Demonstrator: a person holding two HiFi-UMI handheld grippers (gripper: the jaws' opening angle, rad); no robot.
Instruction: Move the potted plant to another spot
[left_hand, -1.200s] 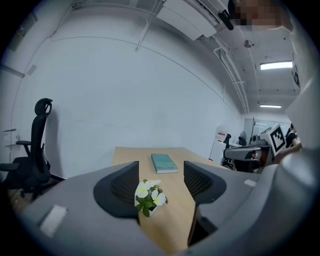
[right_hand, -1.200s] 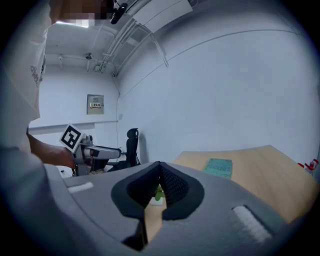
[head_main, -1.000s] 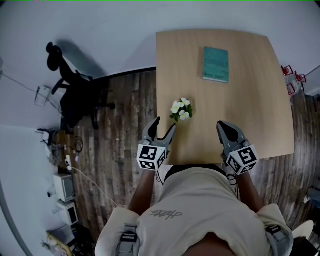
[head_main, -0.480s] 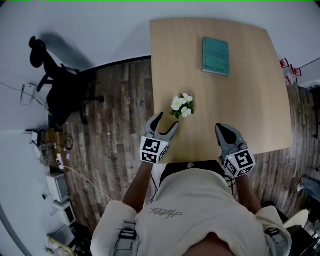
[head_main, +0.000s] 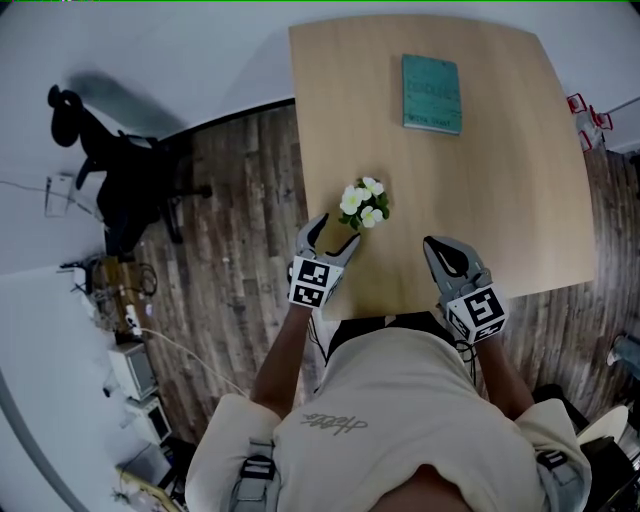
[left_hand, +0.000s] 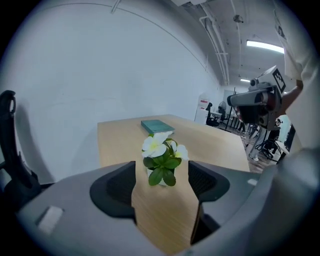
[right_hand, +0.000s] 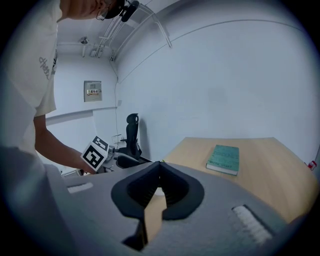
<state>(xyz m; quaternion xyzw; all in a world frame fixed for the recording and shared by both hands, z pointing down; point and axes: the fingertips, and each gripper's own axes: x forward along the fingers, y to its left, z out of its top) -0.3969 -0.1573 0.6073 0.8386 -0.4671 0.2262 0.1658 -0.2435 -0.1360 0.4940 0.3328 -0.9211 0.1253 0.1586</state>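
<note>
A small potted plant with white flowers and green leaves stands near the left front of the wooden table. My left gripper is just short of it, over the table's front left corner. Its jaws are opening, and nothing is between them. In the left gripper view the plant shows straight ahead in the gap of the left gripper. My right gripper hovers over the table's front edge, to the right of the plant. The right gripper has its tips together and holds nothing.
A teal book lies at the far middle of the table. Off the table's left side are a dark wood floor, a black office chair, and boxes and cables. The table's front edge runs just under both grippers.
Both grippers have come down and forward over the table's front edge. The left one has closed in on the plant, and its jaws stand a little wider.
</note>
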